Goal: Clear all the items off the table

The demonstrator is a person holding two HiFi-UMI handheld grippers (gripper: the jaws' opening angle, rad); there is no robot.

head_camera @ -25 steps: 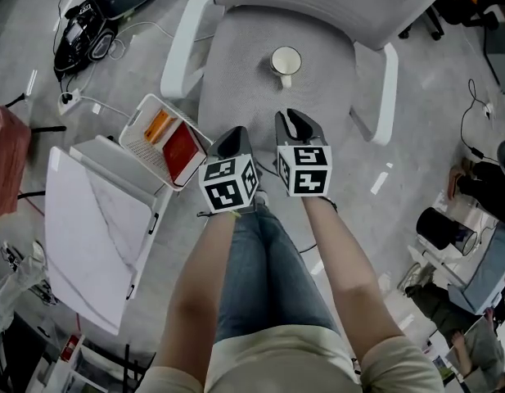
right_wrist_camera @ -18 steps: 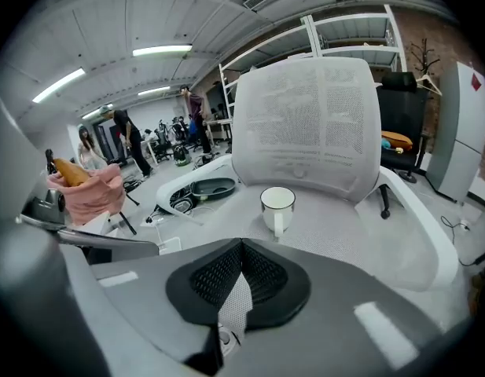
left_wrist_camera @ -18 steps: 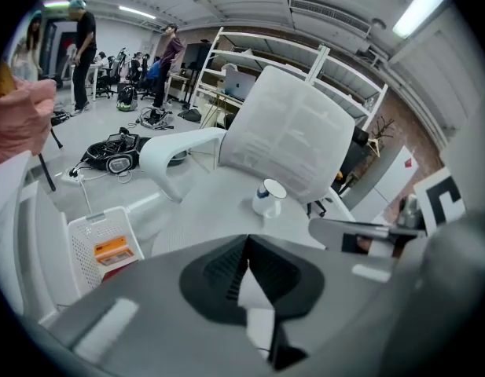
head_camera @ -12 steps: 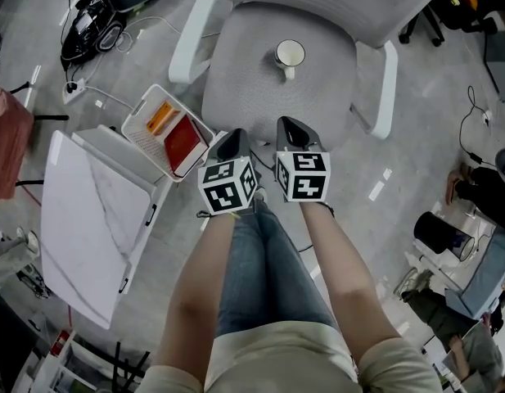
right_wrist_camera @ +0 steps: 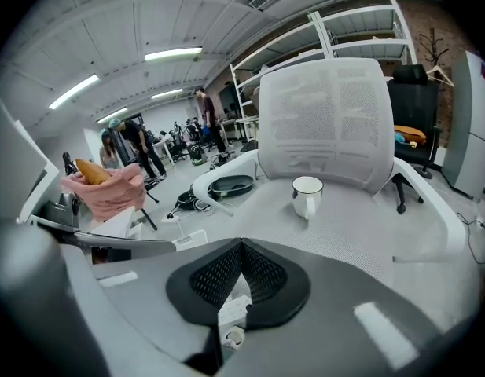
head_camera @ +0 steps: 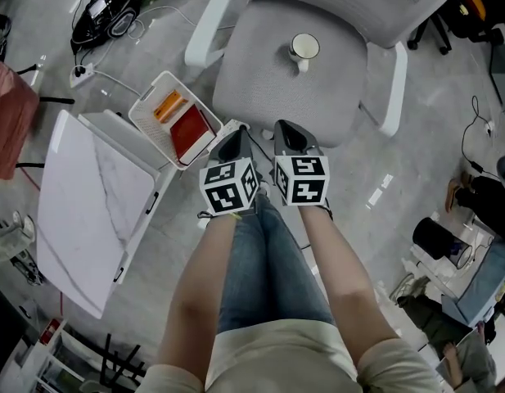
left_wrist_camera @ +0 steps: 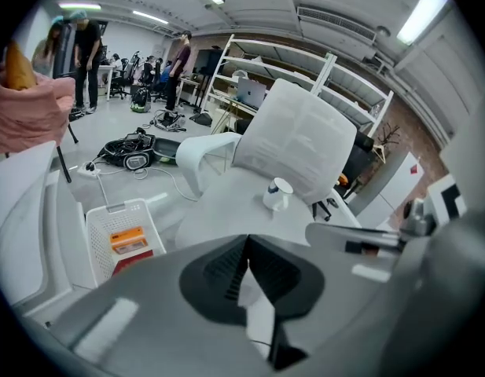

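- Your left gripper (head_camera: 233,140) and right gripper (head_camera: 290,131), both clenched empty, hang by the grey fabric chair seat (head_camera: 252,76) at its front edge.
- A white ceramic mug (head_camera: 304,47) stands mid-seat.

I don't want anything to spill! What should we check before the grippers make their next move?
1. Left gripper empty: ok, jaws together, nothing between them.
2. Right gripper empty: ok, jaws together, nothing held.
3. Jaws ready to grab: not ok, both are shut.
4. Mug upright on the chair seat: ok.
5. Seat around the mug free: ok, nothing else lies there.
6. Basket upright with room left: ok.
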